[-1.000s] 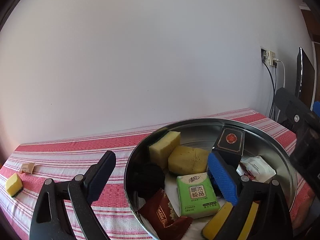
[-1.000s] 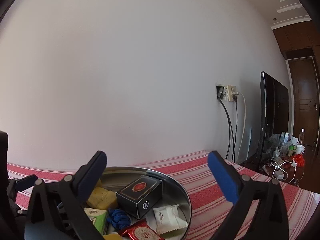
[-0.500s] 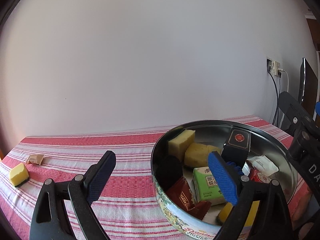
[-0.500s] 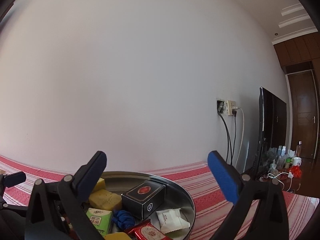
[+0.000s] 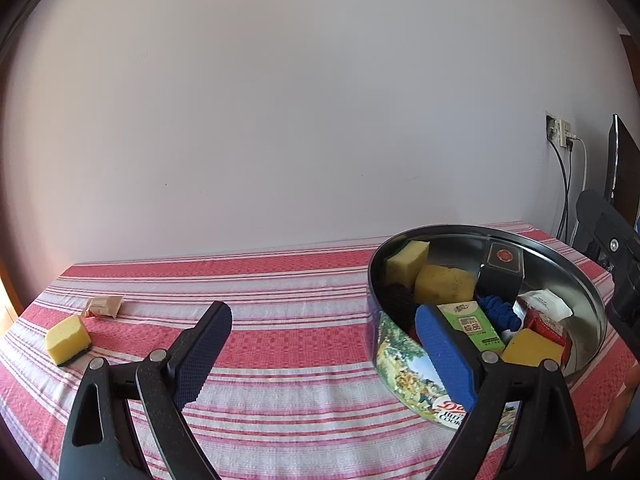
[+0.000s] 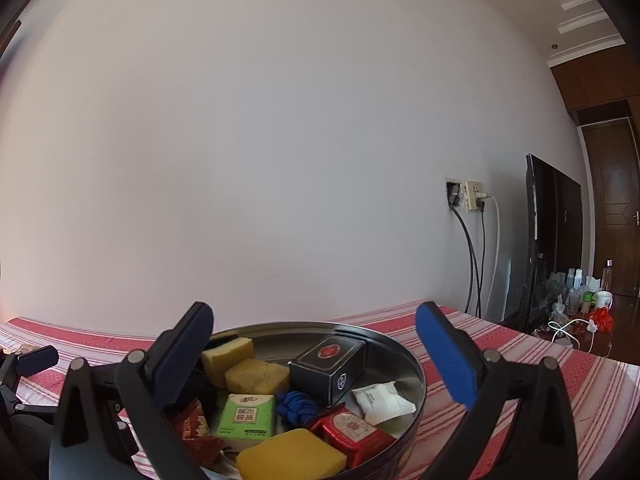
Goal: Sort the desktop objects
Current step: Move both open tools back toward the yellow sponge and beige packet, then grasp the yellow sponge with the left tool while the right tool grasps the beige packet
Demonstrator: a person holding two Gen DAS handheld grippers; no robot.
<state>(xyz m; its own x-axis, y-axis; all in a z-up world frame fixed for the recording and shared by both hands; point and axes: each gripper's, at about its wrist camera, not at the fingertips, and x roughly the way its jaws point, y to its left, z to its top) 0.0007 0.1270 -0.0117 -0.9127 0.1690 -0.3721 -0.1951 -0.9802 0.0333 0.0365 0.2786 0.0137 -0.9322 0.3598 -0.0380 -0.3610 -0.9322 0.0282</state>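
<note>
A table covered in a red-and-white striped cloth (image 5: 280, 320) stands against a plain pale wall (image 5: 300, 120). On the right of the wall is a socket (image 6: 472, 196) with cables hanging down. Further right stands a dark screen (image 6: 552, 240), with a wooden door (image 6: 616, 208) and a low surface crowded with bottles and a white mug (image 6: 604, 300) beyond it.

A round metal tin (image 5: 404, 364) with a printed picture on its outer wall sits on the right part of the table. Inside it, at the far side, are two yellow sponges (image 5: 408, 260) touching each other and a black box (image 5: 500, 276) with a red emblem. Nearer lie a green tissue pack (image 5: 472, 326), a blue scrunchie (image 5: 498, 312), a white sachet (image 5: 546, 304), a red packet (image 6: 352, 432), a dark red snack wrapper (image 6: 192, 424), a black item (image 5: 398, 300) by the left wall, and another yellow sponge (image 6: 292, 456) at the near edge.

Well apart, at the far left of the table, a small yellow sponge piece (image 5: 66, 340) lies on the cloth, with a brown sachet (image 5: 102, 306) just beyond it.

The left gripper (image 5: 320, 356) hovers with its jaws wide and nothing between them, its right finger in front of the tin's near left wall. The right gripper (image 6: 316, 356) hangs near the tin, jaws also wide and holding nothing.
</note>
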